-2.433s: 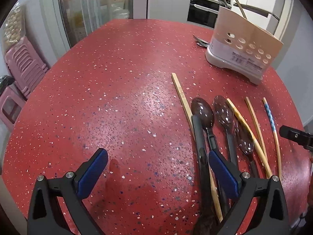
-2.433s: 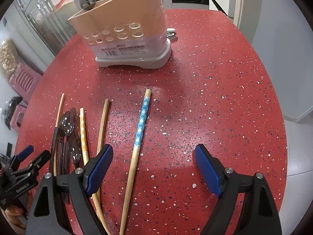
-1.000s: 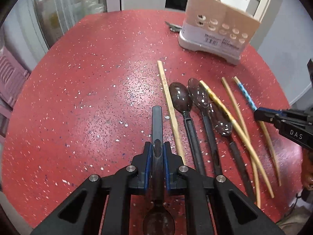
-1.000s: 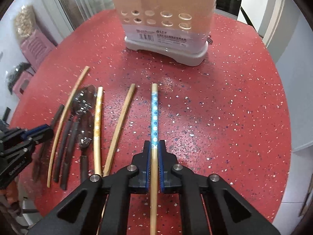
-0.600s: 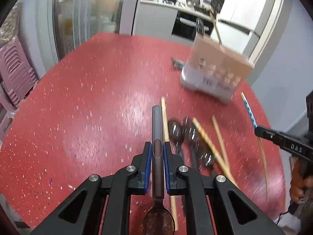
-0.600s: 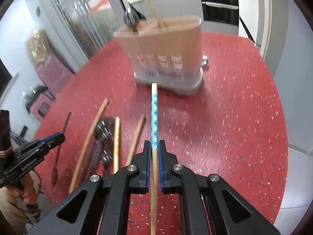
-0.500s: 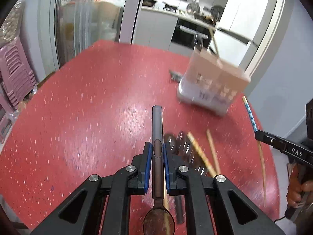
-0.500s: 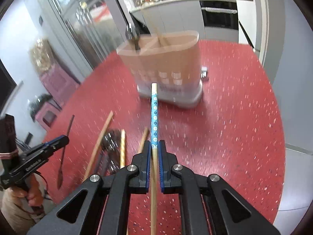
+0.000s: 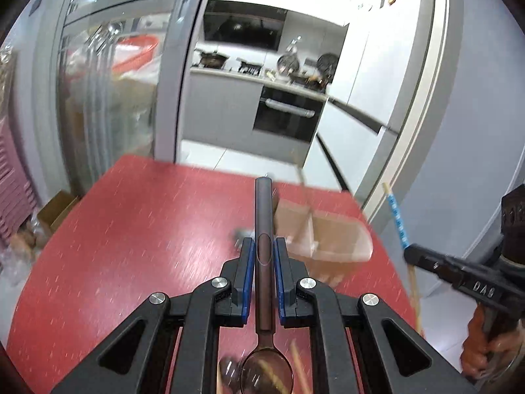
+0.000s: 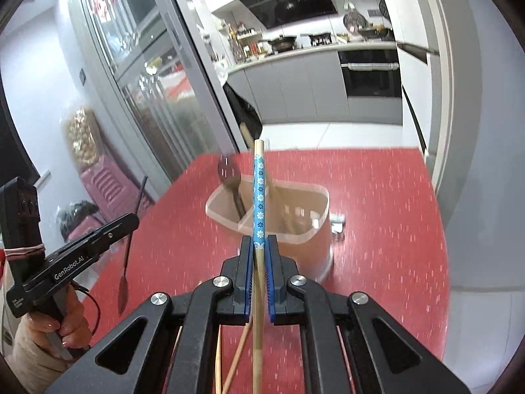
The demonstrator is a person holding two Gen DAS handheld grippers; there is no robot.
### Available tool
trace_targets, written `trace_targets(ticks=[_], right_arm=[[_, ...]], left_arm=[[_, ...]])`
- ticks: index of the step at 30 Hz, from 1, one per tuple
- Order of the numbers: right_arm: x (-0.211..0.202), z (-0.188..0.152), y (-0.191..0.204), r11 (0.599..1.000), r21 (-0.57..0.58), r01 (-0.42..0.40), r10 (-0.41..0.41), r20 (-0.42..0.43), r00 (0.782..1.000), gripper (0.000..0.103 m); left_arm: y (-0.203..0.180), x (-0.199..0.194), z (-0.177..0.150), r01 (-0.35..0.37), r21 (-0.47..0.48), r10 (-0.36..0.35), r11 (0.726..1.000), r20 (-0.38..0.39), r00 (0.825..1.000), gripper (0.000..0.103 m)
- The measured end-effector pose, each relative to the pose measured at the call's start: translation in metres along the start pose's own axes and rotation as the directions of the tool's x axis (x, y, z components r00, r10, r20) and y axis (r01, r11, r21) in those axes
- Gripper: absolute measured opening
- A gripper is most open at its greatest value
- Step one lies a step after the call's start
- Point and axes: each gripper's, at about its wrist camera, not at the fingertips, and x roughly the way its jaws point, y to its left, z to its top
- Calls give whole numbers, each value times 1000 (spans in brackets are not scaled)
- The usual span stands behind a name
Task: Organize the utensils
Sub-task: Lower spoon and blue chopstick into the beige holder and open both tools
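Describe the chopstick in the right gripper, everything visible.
The chopstick is a slim stick that looks like wood or bamboo, with a blue band of white flower prints along its upper part and a bare tip. The right gripper is shut on it near the band's lower end. It is off the table, pointing toward the holder.

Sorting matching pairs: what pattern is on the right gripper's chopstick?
Blue band with flowers on the chopstick; right wrist view.

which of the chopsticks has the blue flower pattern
The chopstick clamped in the right gripper has it: a blue band with flowers along its upper part. The plain wooden chopsticks below the jaws have no pattern.
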Motion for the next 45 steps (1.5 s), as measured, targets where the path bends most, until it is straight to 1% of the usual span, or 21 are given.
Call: trace_targets(ticks=[3,6,10,13,19,22,26,29,31,36,40,45], right_arm=[[7,21,-4,1000,19,-17,16,37,999,8],[15,42,-7,1000,21,-17,16,81,997,8],[25,67,-13,999,33,-13,8,145,989,8],[32,80,-16,999,40,-10,2,184,983,8],[57,98,-17,998,14,55,-57,254,966,8],[70,99,-19,997,-1,78,-75,275,959,8],[87,100,-20,994,-19,109,-98,303,948,8],[102,96,-21,994,-28,109,-96,292,951,8],[109,89,-21,991,-51,121,-102,287,953,8],[115,77,-21,986,-95,134,-103,281,954,8],[115,64,-20,980,-132,147,-108,267,958,8],[112,52,-20,979,-141,145,-108,243,964,8]], left_arm=[[-7,14,21,7,0,-7,1000,31,999,37],[-11,27,40,10,-8,-9,1000,65,998,37],[-16,42,56,-8,0,8,1000,114,993,37],[-18,59,63,-17,-9,18,1000,132,991,37],[-21,91,73,-20,-29,25,999,164,986,37],[-22,104,73,-19,-32,24,999,169,985,37],[-20,117,70,-42,-30,47,999,189,981,37],[-17,124,66,-46,-33,52,998,205,977,37],[-17,127,60,-55,-17,57,998,213,975,37],[-21,132,48,-70,18,65,997,214,975,37],[-29,130,35,-90,73,73,993,211,975,37],[-33,128,22,-107,106,86,989,188,978,37]])
